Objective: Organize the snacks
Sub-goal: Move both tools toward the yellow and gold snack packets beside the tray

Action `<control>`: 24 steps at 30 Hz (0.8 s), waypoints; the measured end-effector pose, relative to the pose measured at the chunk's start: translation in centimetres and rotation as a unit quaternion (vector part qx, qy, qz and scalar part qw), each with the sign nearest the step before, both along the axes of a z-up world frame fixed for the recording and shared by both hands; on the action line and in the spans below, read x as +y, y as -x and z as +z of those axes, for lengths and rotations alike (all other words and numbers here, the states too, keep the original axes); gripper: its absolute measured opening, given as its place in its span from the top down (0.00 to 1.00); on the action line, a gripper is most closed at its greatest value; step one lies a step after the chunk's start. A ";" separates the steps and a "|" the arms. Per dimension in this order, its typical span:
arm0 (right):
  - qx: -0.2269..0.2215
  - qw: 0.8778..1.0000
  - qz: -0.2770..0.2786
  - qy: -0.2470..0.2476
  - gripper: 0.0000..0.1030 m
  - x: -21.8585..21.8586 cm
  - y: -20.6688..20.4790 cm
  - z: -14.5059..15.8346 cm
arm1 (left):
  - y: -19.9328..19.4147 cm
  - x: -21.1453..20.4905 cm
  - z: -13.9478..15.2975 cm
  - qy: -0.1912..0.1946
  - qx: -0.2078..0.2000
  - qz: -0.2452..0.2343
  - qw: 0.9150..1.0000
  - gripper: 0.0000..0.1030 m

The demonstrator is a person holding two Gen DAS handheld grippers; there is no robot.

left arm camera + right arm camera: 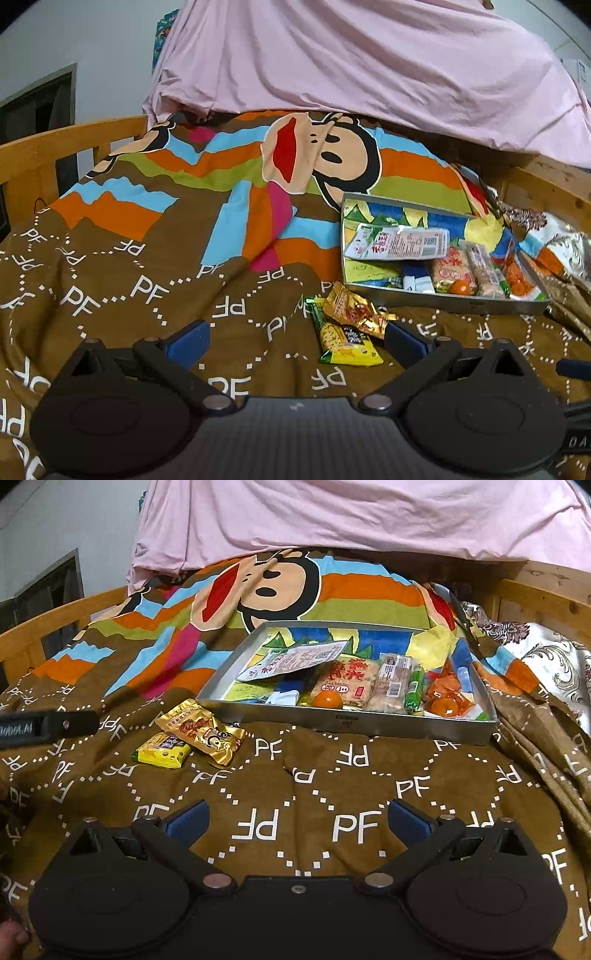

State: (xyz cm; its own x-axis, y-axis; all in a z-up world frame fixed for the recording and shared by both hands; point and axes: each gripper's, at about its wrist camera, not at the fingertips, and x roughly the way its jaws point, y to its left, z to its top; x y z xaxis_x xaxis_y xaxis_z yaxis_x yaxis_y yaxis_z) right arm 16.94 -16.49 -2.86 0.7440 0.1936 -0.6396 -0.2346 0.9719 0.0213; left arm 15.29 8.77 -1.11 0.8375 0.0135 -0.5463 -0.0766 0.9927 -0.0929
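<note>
Ahead of my left tool (297, 339), jaws wide and empty, the gold packet (356, 308) overlaps the yellow packet (347, 341), just right of centre, long axes running away from me. My right tool (297, 818), likewise spread and empty, sits farther off; the tray (347, 722) lies beyond.

Wall (92, 40): plain pale grey, at 10 to 11 o'clock in both views.
Window (40, 107): dark opening with a grey frame, at 9 o'clock, behind the rail.
Rail (66, 144): light wooden bed rail, curving from 9 o'clock toward 11.
Headboard (546, 587): knotty pine boards at 2 o'clock.
Blanket (332, 775): brown with white "PF" lettering, striped and monkey-faced farther up, covering the bed.
Sheet (369, 55): pink, creased, draped across 12 o'clock.
Cloth (546, 653): silvery floral fabric at 3 o'clock.
Light: dim, even, indoor.
</note>
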 end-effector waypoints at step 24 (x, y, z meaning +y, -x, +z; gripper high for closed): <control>-0.018 1.000 0.007 0.013 0.01 0.7 -1.0 -0.8 | -1.5 -1.4 -0.5 -0.046 0.026 -0.008 0.999 0.01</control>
